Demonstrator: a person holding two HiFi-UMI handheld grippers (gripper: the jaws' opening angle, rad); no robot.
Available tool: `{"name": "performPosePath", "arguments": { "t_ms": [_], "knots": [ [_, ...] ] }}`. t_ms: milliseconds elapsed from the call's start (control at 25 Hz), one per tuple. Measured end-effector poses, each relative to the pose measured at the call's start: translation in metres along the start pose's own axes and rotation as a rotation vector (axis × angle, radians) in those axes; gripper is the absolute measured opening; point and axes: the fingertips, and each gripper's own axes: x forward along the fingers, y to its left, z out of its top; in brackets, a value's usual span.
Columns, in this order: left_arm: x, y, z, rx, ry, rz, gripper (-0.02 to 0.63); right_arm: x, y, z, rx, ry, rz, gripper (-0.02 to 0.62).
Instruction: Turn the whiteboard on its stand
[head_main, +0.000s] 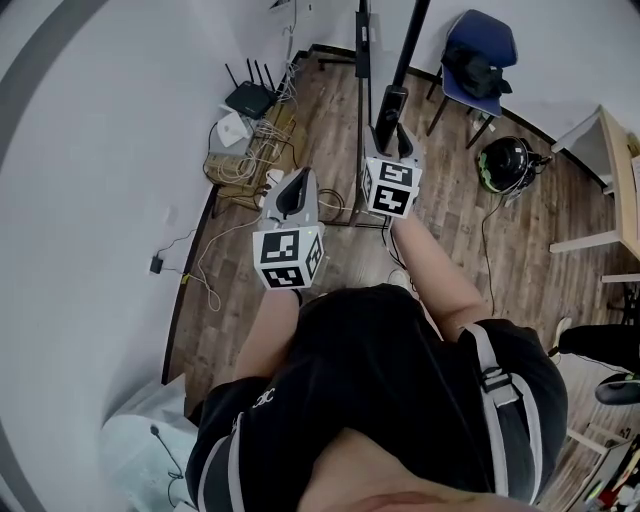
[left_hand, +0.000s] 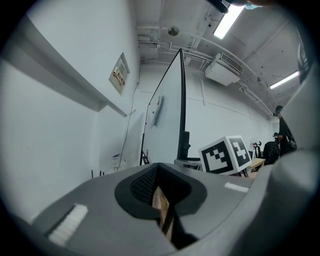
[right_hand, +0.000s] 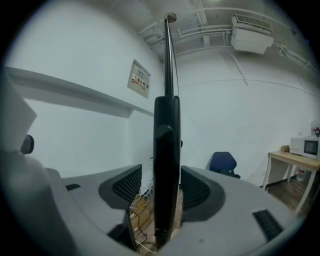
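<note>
In the right gripper view the whiteboard (right_hand: 168, 65) shows only its thin edge, its face hidden; the head view cuts off its top. Print on the wall sign (right_hand: 140, 80) is too small to read. The tabletop (head_main: 620, 170) seems cut by the head view's right edge.

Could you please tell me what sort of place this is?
Probably an office or workshop room: a whiteboard, a blue chair, and a microwave on a table.
</note>
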Motion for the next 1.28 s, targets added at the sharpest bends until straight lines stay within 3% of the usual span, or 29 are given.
{"name": "performPosePath", "arguments": {
  "t_ms": [240,440,920,1280],
  "knots": [
    [-0.009,0.004,-0.006,-0.013,0.016,0.006,0.009,0.019,-0.009,-0.006,-0.016,0.055,-0.059,0.221],
    [-0.018,0.008,-0.011,-0.007,0.028,0.002,0.009,0.023,-0.010,-0.006,-0.005,0.034,-0.024,0.195],
    [-0.042,0.010,-0.027,-0.015,0.053,0.002,0.009,0.021,-0.012,-0.007,0.004,0.032,-0.052,0.195],
    [-0.046,-0.017,-0.022,-0.005,0.031,0.011,0.009,0.014,-0.011,-0.010,-0.007,0.056,-0.031,0.195]
  ]
}}
